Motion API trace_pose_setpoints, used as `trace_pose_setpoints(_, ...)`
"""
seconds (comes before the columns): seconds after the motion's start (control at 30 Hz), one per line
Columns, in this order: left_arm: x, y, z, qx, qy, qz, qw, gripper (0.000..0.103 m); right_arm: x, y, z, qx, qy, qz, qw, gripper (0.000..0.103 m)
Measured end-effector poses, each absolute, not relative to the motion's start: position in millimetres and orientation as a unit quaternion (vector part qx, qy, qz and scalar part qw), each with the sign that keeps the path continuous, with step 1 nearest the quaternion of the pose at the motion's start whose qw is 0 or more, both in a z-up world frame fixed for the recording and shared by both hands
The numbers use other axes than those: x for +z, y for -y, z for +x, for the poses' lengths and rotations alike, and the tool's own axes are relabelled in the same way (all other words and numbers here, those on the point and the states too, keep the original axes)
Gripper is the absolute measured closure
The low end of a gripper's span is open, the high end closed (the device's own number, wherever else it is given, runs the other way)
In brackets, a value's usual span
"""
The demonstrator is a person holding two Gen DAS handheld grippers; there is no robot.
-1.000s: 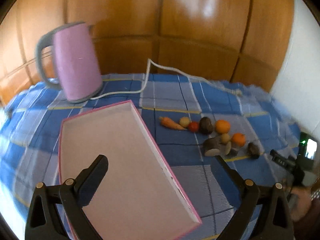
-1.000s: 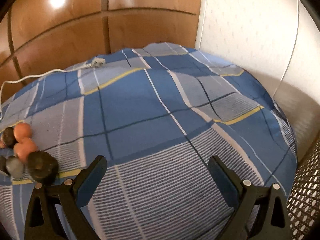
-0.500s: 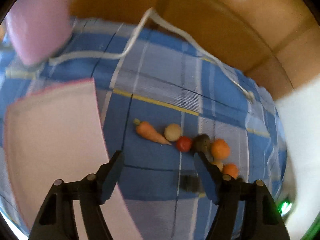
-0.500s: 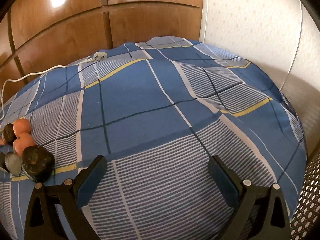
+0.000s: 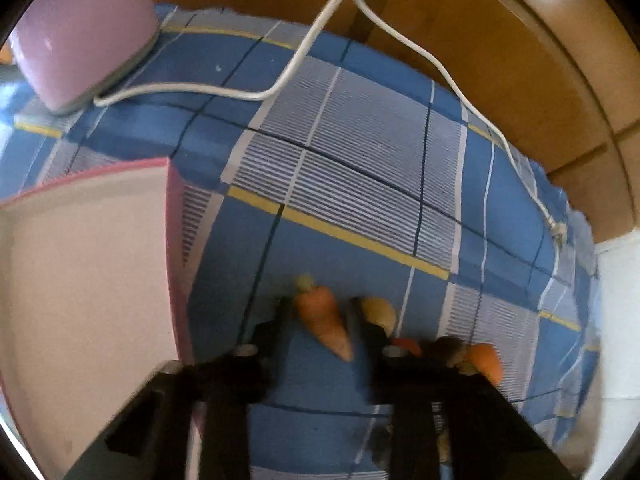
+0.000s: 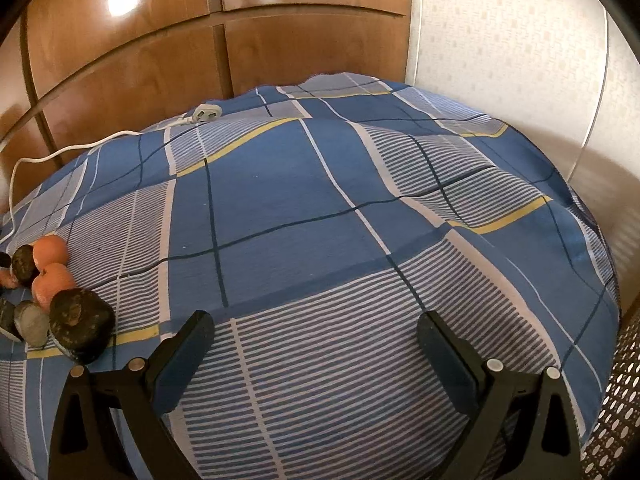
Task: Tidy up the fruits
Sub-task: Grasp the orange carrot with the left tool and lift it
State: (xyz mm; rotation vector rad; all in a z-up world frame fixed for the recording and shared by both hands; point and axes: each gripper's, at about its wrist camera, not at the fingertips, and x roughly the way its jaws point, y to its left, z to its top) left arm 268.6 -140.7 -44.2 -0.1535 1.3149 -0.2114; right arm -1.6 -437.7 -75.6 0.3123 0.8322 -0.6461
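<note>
In the left wrist view an orange carrot [image 5: 323, 320] lies on the blue checked cloth between the fingers of my left gripper [image 5: 318, 312], which is open around it and low over the cloth. A yellowish round fruit [image 5: 380, 312], a red one [image 5: 406, 346], a dark one [image 5: 450, 348] and an orange [image 5: 486, 362] lie just right of it. A pink shallow box [image 5: 80, 280] sits at the left. My right gripper [image 6: 314, 330] is open and empty over bare cloth. A dark fruit [image 6: 80, 326] and oranges [image 6: 50, 276] lie at its left.
A pink kettle [image 5: 84, 28] stands at the far left with its white cord [image 5: 400, 36] running across the cloth to a plug [image 6: 206, 112]. Wooden panels rise behind the cloth and a white wall is at the right. A perforated basket edge [image 6: 616, 400] is at lower right.
My left gripper has dropped forward and down from above the pink box to the carrot, and its fingers have narrowed around it. The right gripper has barely moved.
</note>
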Motion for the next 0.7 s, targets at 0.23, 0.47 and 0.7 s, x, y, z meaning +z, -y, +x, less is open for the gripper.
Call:
trace_pose_setpoints(0.23, -23.7, 124.2, 242.7, -0.148, -0.559, -0.074, 0.813, 0.079, -75.6, 437.5, -1.4, -0.307, -0.395, 0.148, 0.853, 0.000)
trace_pose_setpoints(0.47, 25.8, 64.3, 213.5, -0.160, -0.490, -0.052, 0.855, 0.078, -76.2, 436.6, -0.1, -0.309, -0.399, 0.144, 0.851, 0.000)
trace_pose_setpoints(0.7, 13.3, -10.3, 202.6, -0.087, -0.482, -0.051, 0.870, 0.078, -77.0, 436.6, 0.2, -0.311, -0.399, 0.144, 0.851, 0.000)
